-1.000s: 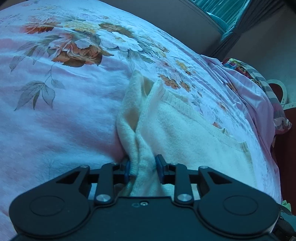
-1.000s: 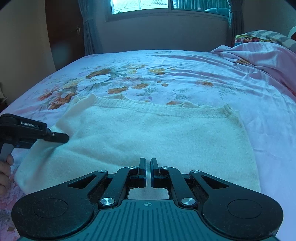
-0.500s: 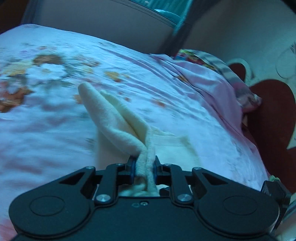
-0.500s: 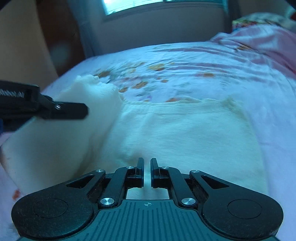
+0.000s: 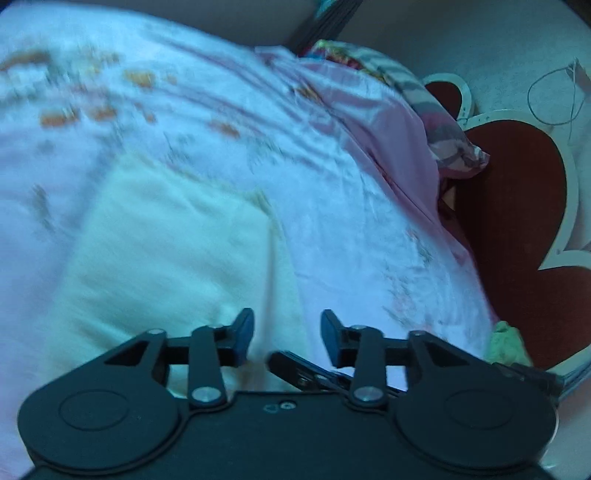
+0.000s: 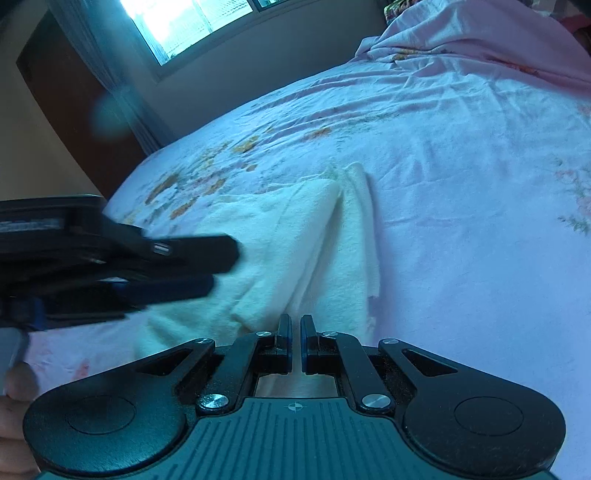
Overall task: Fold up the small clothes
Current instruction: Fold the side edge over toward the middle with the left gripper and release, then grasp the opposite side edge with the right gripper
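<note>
Cream knit garment [image 6: 295, 236] lies folded over itself on the floral pink bed sheet [image 6: 461, 177]. Above it, the left hand-held gripper [image 5: 287, 334] tilts downward, jaws opening and empty; the right hand-held gripper [image 6: 296, 345] is closed, gripping nothing.

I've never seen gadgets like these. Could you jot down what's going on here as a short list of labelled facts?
place: bed with flowered pink sheet
garment: cream knitted top, one side folded over the other, lying on the sheet
left gripper: jaws opening, nothing between them, above the top
right gripper: shut, empty
background: window, red heart-shaped headboard
</note>
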`<state>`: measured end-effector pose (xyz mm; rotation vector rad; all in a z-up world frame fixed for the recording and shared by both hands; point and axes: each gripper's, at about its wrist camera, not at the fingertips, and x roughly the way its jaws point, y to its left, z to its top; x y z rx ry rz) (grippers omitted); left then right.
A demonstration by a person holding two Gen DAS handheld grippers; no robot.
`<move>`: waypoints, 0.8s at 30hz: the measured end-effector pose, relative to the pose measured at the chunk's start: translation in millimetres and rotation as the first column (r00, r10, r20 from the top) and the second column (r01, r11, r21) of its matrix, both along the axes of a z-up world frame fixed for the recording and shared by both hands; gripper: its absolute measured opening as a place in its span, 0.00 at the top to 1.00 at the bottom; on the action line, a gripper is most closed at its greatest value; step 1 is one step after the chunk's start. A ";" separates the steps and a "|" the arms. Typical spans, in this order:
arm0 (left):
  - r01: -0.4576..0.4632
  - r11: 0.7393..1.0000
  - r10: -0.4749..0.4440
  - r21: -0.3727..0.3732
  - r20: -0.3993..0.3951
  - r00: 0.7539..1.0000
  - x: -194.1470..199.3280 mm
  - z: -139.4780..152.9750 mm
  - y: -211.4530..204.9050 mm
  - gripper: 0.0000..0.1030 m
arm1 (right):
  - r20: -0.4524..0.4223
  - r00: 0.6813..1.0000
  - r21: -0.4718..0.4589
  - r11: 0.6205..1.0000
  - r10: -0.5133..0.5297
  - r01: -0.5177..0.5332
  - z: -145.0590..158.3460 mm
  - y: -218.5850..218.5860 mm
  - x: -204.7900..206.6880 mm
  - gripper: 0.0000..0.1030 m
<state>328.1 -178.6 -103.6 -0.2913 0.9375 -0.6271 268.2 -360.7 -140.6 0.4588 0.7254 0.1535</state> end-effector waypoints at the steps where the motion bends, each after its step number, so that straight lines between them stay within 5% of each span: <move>1: -0.030 0.998 0.028 0.049 0.049 0.998 -0.8 6.9 7.1 0.49 | 0.002 1.000 0.027 1.000 0.004 -0.004 0.3 1.4 0.3 0.96; 7: -0.131 0.964 0.104 0.231 0.127 0.986 -7.2 -10.7 59.8 0.46 | -0.034 0.999 0.075 0.997 -0.025 0.028 -4.6 6.4 14.6 0.93; 9: -0.118 0.960 0.091 0.254 0.116 0.989 -11.3 -24.2 63.5 0.46 | -0.040 0.998 0.101 0.993 -0.048 0.052 -6.1 4.3 18.7 0.54; 10: -0.111 0.957 0.084 0.267 0.109 0.990 -13.6 -31.8 62.2 0.46 | -0.035 0.997 0.105 0.992 -0.068 0.071 -5.4 3.4 20.3 0.25; 12: -0.066 0.959 0.054 0.275 0.053 0.997 -18.7 -50.7 59.6 0.47 | -0.016 0.997 0.097 0.992 -0.074 0.075 -1.9 4.7 24.5 0.24; 15: -0.074 0.964 0.060 0.257 0.064 0.996 -31.1 -64.7 62.0 0.46 | -0.029 0.998 0.070 0.996 -0.058 0.060 -3.1 10.3 38.1 0.50; 24: -0.076 0.973 0.066 0.218 0.055 0.996 -30.8 -65.7 67.4 0.44 | -0.060 0.995 0.045 0.995 -0.083 0.086 -18.4 13.4 67.9 0.51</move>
